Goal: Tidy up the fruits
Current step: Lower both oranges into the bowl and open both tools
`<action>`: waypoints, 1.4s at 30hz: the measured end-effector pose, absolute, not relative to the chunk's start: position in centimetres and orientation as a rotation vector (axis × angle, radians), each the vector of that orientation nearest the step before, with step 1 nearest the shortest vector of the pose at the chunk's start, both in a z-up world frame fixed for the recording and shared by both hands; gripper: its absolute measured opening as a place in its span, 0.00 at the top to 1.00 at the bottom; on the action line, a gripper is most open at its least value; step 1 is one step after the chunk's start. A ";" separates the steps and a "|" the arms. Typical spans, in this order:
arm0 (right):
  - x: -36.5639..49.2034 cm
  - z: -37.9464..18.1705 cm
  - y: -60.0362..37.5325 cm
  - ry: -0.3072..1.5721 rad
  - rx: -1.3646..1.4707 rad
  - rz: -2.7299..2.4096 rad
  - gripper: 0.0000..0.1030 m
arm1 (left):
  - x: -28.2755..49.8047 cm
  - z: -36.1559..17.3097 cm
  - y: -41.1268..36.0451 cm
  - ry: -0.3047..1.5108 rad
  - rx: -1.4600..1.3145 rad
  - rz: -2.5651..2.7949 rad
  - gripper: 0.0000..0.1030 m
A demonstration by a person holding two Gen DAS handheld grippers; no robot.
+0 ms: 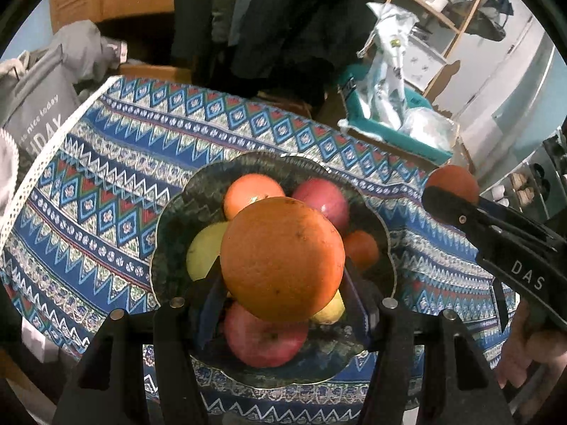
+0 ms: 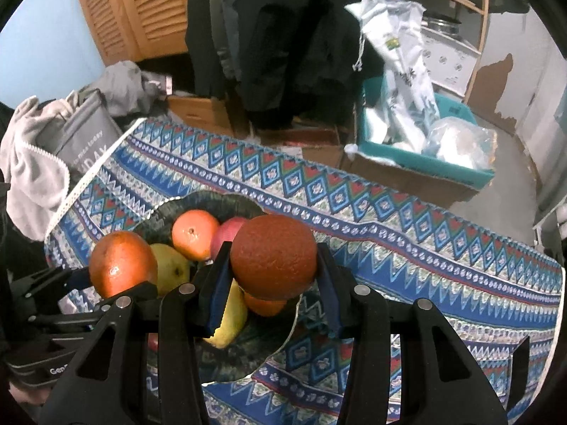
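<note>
Oranges — one [image 1: 282,259] in left jaws, one [image 2: 273,257] in right — above the bowl [image 1: 170,212].

Two oranges are in view as held fruit: a large orange [image 1: 282,259] in one gripper and a darker orange [image 2: 273,256] in the other. One dark scalloped bowl [image 1: 170,219] contains two red apples [image 1: 264,340], two yellow-green fruits [image 1: 205,250] and two smaller oranges [image 1: 252,193]. There are two grippers.
</note>
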State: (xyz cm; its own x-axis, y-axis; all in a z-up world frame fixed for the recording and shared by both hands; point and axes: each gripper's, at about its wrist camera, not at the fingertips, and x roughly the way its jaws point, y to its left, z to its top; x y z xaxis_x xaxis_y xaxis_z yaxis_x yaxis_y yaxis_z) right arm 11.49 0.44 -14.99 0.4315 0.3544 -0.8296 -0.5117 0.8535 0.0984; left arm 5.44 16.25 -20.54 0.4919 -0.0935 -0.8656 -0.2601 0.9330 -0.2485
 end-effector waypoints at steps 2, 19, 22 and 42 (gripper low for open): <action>11.6 -15.6 0.6 1.000 -0.182 0.546 0.57 | 5.6 -21.2 16.5 1.076 -0.385 0.112 0.39; 11.6 -17.4 0.8 1.052 -0.185 0.556 0.57 | 5.1 -21.3 16.8 1.093 -0.379 0.146 0.22; 11.5 -17.7 0.7 1.068 -0.192 0.564 0.57 | 4.6 -21.1 17.0 1.095 -0.373 0.162 0.22; 9.9 -21.2 0.8 1.190 -0.243 0.601 0.55 | 2.7 -19.9 16.8 1.086 -0.337 0.192 0.22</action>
